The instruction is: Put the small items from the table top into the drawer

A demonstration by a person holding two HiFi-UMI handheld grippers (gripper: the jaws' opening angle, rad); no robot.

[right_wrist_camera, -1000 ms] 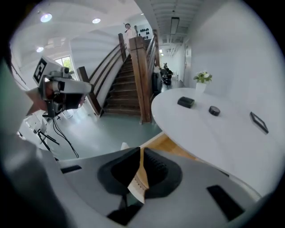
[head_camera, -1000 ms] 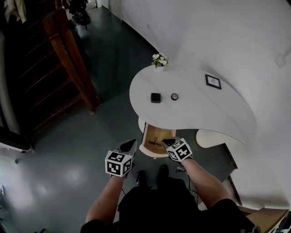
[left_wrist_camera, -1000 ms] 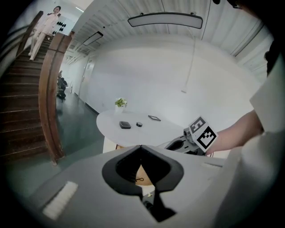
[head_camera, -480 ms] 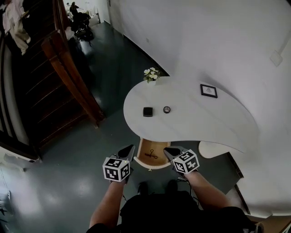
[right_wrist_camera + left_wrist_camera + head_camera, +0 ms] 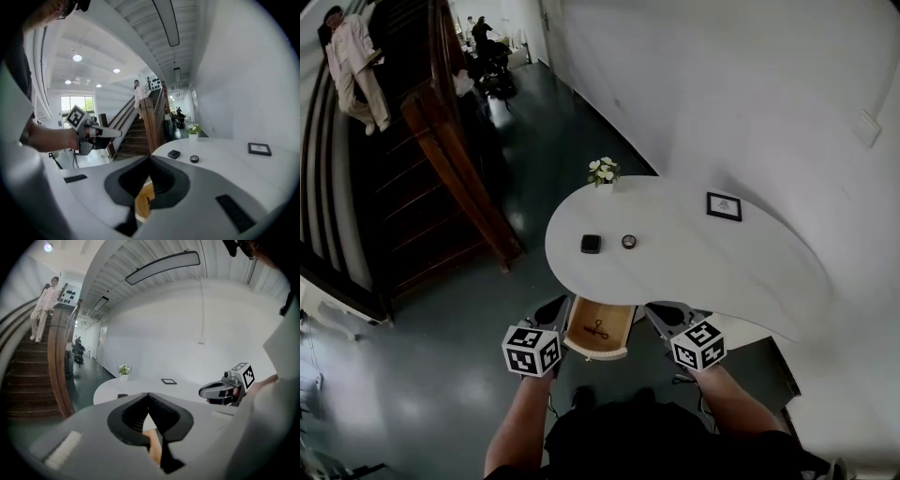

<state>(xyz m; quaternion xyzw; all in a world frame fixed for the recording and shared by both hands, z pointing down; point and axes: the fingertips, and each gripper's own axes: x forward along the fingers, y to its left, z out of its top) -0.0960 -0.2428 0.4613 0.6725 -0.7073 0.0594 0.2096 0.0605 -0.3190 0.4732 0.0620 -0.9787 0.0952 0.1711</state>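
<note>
An open wooden drawer (image 5: 602,336) juts from the near edge of the white table (image 5: 694,262), with a small dark item (image 5: 596,329) lying in it. A black square item (image 5: 591,244) and a small round item (image 5: 628,241) rest on the table top, both also in the right gripper view, the square one (image 5: 174,153) left of the round one (image 5: 194,159). My left gripper (image 5: 555,307) hangs left of the drawer. My right gripper (image 5: 658,310) is to its right. Both are shut and hold nothing. Drawer wood (image 5: 144,199) shows below the right jaws.
A framed picture (image 5: 724,206) lies at the table's far right and a flower vase (image 5: 602,171) at its far edge. A wooden staircase (image 5: 441,150) rises on the left with a person (image 5: 352,56) on it. Dark floor (image 5: 441,328) surrounds the table.
Both grippers have drawn back from the table. The right one has left the spot over the drawer and now sits to its right. The view has pulled back.
</note>
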